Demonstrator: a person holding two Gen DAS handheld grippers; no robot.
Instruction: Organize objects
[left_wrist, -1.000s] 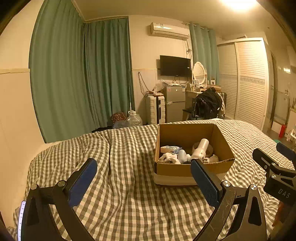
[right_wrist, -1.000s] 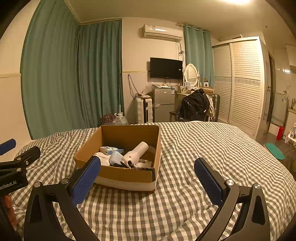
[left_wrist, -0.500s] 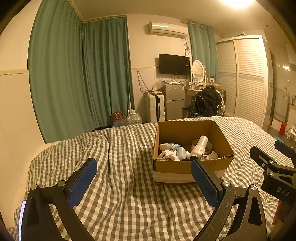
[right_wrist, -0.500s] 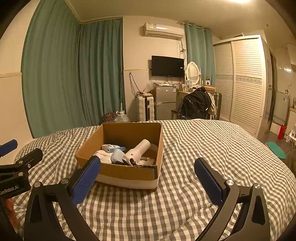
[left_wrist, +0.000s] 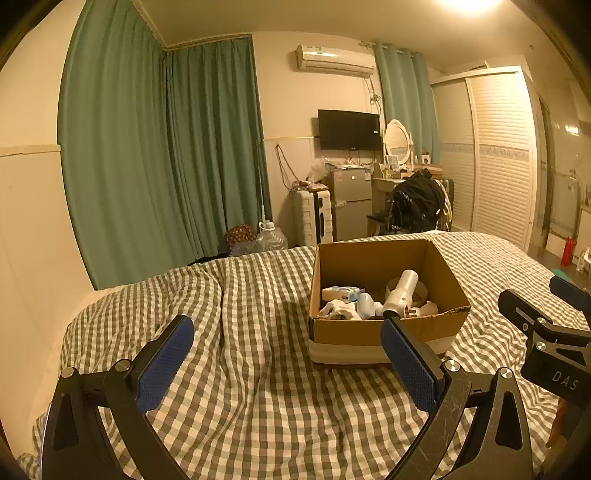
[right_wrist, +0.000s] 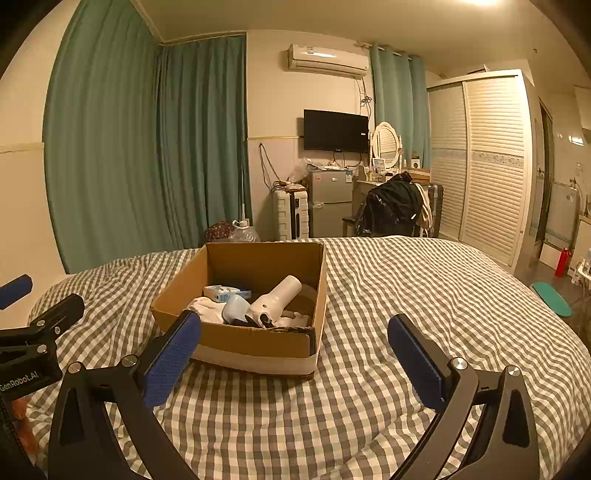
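**Both tongs wide over the bed, box just ahead**

Now the left gripper hangs above the checked bedspread with its blue-padded fingers spread wide and nothing between them. The right gripper is spread just as wide and also holds nothing; it shows at the right edge of the left wrist view.

Just beyond both pairs of fingers sits an open cardboard box, brown, with a pale band round its base, resting on the bedspread near the middle of the bed. Inside lie a white hair dryer tilted with its barrel pointing far and right, a pale blue rounded item touching its left side, a small white and blue carton behind that, and crumpled white cloth at the near left corner.

Far off stand green curtains, a wall television and a louvred wardrobe.
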